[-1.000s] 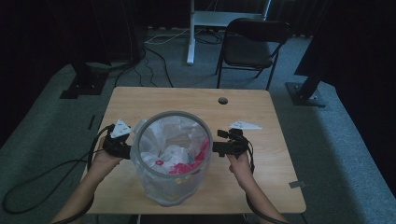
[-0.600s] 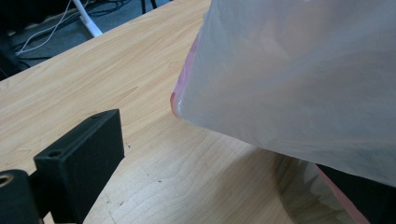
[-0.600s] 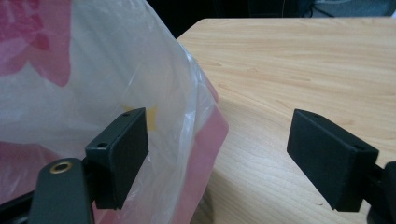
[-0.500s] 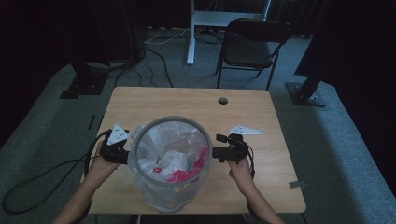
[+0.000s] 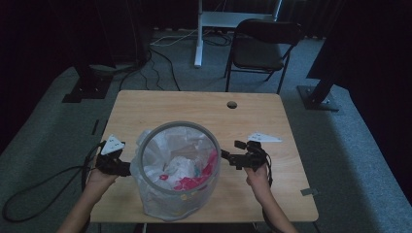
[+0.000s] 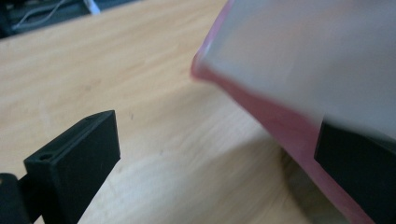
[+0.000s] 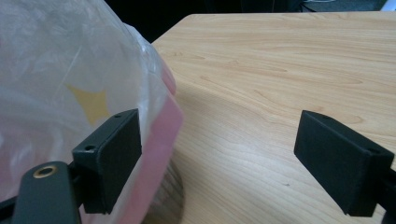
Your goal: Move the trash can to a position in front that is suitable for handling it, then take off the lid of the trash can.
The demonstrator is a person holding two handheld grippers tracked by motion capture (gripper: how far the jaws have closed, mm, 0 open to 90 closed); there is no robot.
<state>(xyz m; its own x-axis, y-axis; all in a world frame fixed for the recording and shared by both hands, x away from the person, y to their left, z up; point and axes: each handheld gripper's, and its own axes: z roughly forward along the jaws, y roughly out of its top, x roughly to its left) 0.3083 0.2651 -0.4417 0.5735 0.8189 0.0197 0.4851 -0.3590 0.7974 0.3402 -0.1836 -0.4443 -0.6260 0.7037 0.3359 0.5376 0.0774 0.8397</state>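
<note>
A round bin (image 5: 145, 150) with a grey rim and a clear plastic liner stands at the front middle of the wooden table (image 5: 194, 104). Crumpled white, pink and red waste lies inside it. My left gripper (image 5: 124, 167) sits close against the bin's left side, and its jaws stand wide apart (image 6: 217, 135) with the bin's pink base (image 6: 280, 130) by the right jaw. My right gripper (image 5: 232, 150) is just right of the bin. Its jaws have just been opening and stand wide (image 7: 219, 135) over bare wood, with the liner (image 7: 70, 70) behind the left jaw.
A cable hole (image 5: 231, 104) sits near the table's far edge. A dark folding chair (image 5: 262, 46) and a white stand (image 5: 198, 34) are beyond the table. Cables trail over the floor at the left (image 5: 39, 179). The table's far half is bare wood.
Both hands and the bin have shifted a little toward the front edge of the table, the left hand more than the right. The right jaws look slightly wider.
</note>
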